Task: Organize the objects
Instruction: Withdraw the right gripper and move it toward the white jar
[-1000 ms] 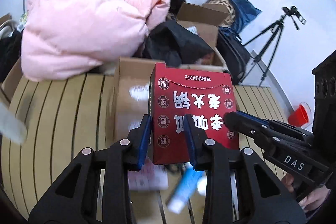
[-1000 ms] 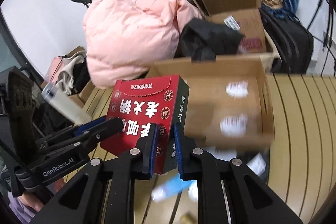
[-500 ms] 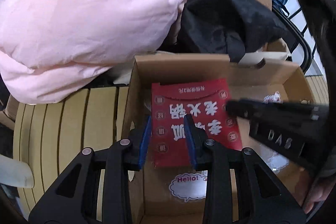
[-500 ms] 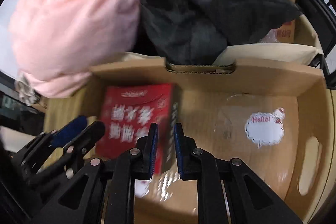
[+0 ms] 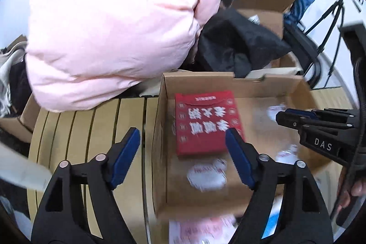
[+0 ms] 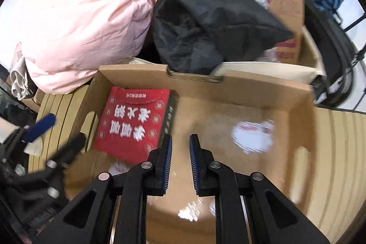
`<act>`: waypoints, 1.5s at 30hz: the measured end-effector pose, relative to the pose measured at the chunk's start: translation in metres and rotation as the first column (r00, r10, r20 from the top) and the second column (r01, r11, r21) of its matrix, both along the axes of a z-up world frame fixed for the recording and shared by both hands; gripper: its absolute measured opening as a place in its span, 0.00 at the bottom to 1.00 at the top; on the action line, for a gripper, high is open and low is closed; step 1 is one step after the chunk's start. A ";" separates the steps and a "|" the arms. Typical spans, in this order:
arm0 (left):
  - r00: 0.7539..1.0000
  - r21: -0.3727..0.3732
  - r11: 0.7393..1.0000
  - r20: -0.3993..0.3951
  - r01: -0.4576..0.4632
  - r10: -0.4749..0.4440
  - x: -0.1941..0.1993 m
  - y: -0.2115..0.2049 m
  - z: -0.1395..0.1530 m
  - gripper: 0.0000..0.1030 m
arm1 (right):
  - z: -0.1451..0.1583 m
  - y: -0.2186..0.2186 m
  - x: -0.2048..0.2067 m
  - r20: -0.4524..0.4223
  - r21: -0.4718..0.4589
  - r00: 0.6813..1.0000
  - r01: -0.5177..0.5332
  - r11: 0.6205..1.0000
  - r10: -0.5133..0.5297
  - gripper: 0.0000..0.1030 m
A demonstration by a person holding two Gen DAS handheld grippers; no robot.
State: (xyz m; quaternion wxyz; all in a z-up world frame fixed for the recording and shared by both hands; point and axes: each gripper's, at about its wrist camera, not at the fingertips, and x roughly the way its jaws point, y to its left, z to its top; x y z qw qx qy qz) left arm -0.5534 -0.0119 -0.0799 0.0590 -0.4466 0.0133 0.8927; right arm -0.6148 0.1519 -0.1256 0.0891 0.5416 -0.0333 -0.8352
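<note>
We see the flat red box with white lettering [image 5: 205, 125] lying in the open brown cardboard carton [image 5: 160, 129] on the slatted counter [image 5: 91, 125], our left claw [image 5: 183, 141] opening wide above it, our right claw [image 6: 178, 143] nearly closed, gripping nothing.

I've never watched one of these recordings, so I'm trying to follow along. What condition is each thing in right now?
Red box: lying flat in the cardboard box, released.
Cardboard box: open-topped, on the slatted table.
Left gripper: jaws opening, pads off the red box.
Right gripper: narrow gap, nothing between the pads.
Pink jacket: heaped behind the box.
</note>
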 end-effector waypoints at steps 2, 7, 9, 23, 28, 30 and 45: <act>1.000 0.003 1.000 -0.022 -0.004 0.004 0.023 -0.002 0.016 0.79 | 0.014 0.007 0.017 -0.018 0.014 1.000 0.000 1.000 0.001 0.19; 0.998 0.002 0.999 -0.056 -0.040 0.040 0.091 -0.004 0.047 0.87 | 0.053 0.030 0.075 -0.112 0.059 0.994 0.015 0.998 -0.008 0.90; 0.996 0.006 0.999 -0.078 -0.042 0.042 0.121 -0.005 0.055 0.91 | 0.064 0.038 0.100 -0.125 0.056 0.992 0.017 0.998 -0.010 0.90; 0.990 0.091 0.995 -0.142 0.033 -0.020 0.352 -0.001 0.072 1.00 | 0.089 0.062 0.344 -0.281 0.024 0.959 -0.028 0.999 0.034 0.90; 0.989 0.092 0.996 -0.148 -0.019 0.032 0.415 -0.006 0.058 1.00 | 0.080 0.051 0.414 -0.301 0.098 0.952 -0.025 0.995 0.054 0.90; 0.991 0.096 0.995 -0.128 -0.033 0.045 0.429 -0.006 0.052 1.00 | 0.076 0.049 0.439 -0.284 0.047 0.958 -0.031 0.998 0.043 0.90; 0.995 0.075 0.997 -0.097 0.025 -0.018 0.427 0.012 0.029 1.00 | 0.059 0.044 0.473 -0.257 0.031 0.966 -0.026 0.999 0.033 0.90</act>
